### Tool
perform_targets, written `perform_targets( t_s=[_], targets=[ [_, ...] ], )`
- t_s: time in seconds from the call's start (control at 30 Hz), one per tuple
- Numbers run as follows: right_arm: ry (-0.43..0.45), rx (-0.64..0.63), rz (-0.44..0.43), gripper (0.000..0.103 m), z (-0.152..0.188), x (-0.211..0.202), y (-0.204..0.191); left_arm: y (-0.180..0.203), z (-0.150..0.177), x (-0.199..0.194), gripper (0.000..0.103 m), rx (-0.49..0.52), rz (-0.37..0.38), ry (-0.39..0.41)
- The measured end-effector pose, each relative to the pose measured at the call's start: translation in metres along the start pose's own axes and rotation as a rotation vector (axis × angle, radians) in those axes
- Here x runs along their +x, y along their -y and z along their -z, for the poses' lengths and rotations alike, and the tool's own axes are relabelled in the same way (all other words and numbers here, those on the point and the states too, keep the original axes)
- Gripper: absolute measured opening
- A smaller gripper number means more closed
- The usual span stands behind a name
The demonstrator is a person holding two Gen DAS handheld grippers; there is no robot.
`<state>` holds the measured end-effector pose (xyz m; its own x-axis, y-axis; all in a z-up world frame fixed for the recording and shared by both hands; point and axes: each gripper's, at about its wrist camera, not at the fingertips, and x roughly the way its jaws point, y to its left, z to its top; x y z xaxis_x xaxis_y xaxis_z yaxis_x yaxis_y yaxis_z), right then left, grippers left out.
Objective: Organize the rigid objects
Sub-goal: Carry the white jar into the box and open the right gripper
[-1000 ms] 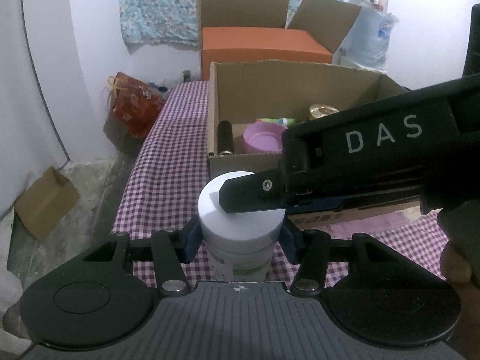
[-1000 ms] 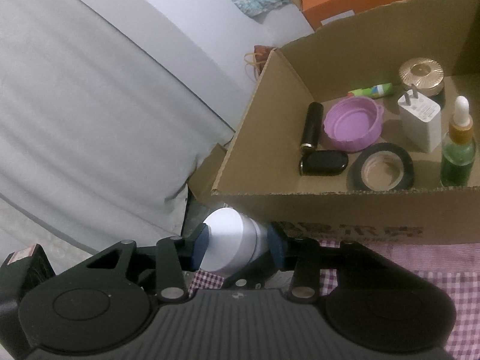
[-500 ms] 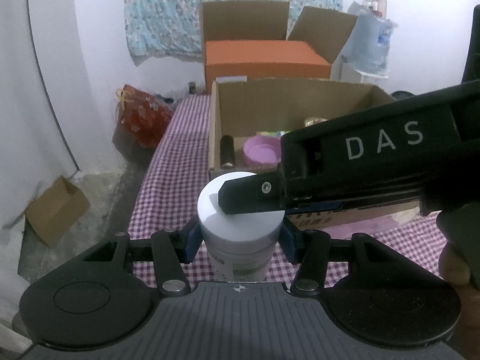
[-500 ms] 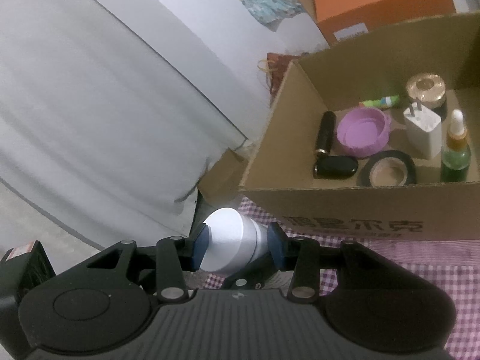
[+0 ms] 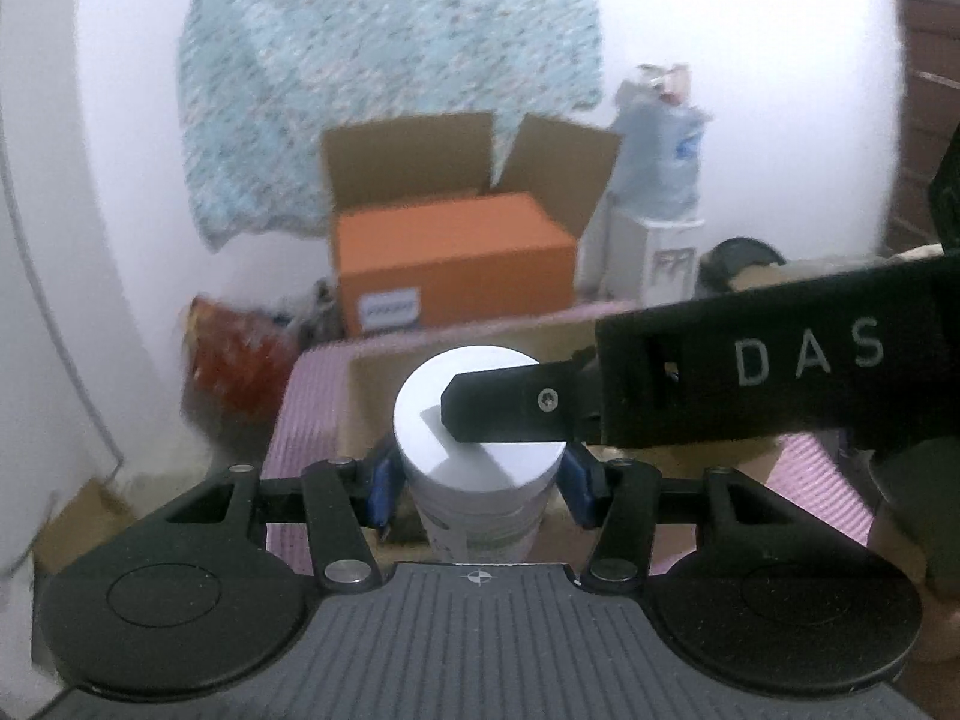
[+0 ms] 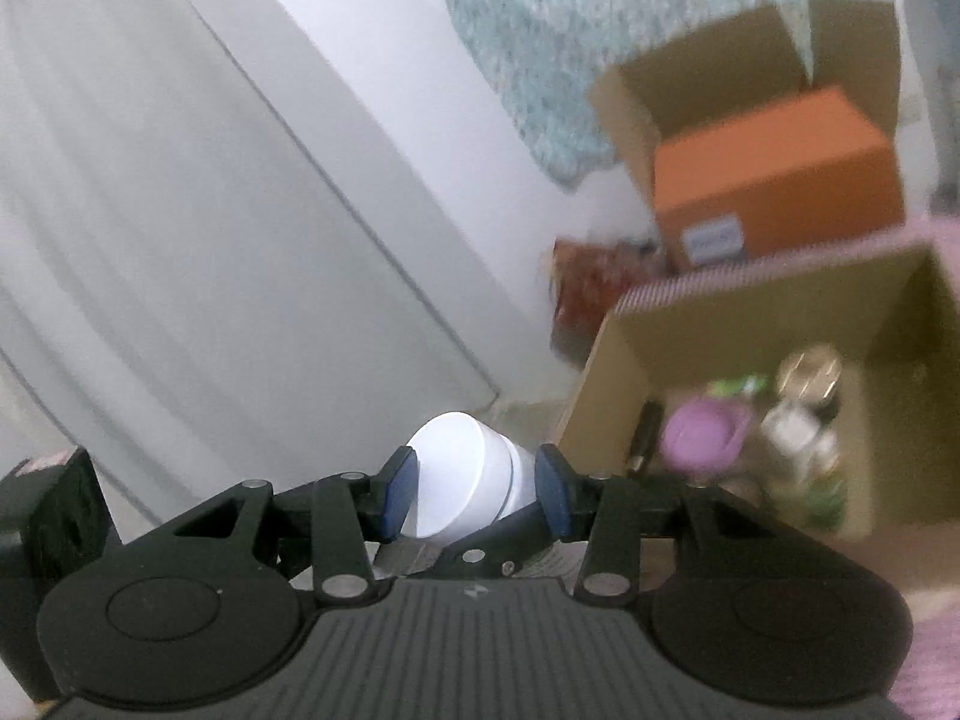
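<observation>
A white jar (image 5: 480, 516) with a flat white lid (image 6: 450, 468) hangs in the air, gripped by both hands. In the left wrist view my left gripper (image 5: 480, 480) is shut on the jar's body, blue pads on either side. My right gripper (image 6: 477, 480) is shut on the lid end, and one of its black fingers (image 5: 510, 414) crosses the lid. The open cardboard box (image 6: 750, 312) lies below and ahead to the right. In it are a purple lid (image 6: 708, 432), a gold cap (image 6: 810, 369), a black tube (image 6: 645, 438) and a white charger (image 6: 792, 426).
The box stands on a purple checked tablecloth (image 5: 312, 396). Behind it is an orange box (image 5: 450, 264) inside an open carton, with a large water bottle (image 5: 660, 162) to its right. A red bag (image 5: 240, 354) sits by the wall at left.
Both grippers have risen together with the jar between them. The cardboard box has dropped lower in both views and more of the back wall shows. The grips look unchanged.
</observation>
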<state>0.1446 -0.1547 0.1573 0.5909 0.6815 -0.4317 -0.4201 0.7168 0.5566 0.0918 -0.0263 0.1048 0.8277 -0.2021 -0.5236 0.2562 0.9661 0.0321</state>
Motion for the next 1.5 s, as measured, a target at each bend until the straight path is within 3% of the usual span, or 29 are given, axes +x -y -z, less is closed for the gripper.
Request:
perform_targets(
  t_s=[0.17,0.33,0.5,0.77,0.93,1.23,1.5],
  targets=[
    [0.069,-0.017,0.070,0.047,-0.034,-0.025,0.019,0.025,-0.035,0.030,0.053,0.021,0.094,0.015],
    [0.091,0.013,0.134,0.047,-0.060,-0.033,0.058,0.052,-0.054,0.073,0.053,0.042,0.156,-0.018],
    [0.065,0.084,0.170,0.047,-0.071,-0.020,0.112,0.074,-0.054,0.120,0.053,0.077,0.171,-0.097],
    [-0.033,0.173,0.196,0.047,-0.059,0.012,0.182,0.085,-0.032,0.180,0.053,0.088,0.185,-0.257],
    [-0.080,0.189,0.215,0.047,-0.050,0.026,0.203,0.088,-0.022,0.196,0.053,0.093,0.187,-0.308],
    [-0.100,0.175,0.246,0.047,-0.047,0.035,0.210,0.097,-0.021,0.206,0.056,0.131,0.194,-0.317],
    [-0.057,0.174,0.261,0.051,-0.047,0.014,0.205,0.099,-0.024,0.187,0.078,0.152,0.191,-0.276]
  ],
)
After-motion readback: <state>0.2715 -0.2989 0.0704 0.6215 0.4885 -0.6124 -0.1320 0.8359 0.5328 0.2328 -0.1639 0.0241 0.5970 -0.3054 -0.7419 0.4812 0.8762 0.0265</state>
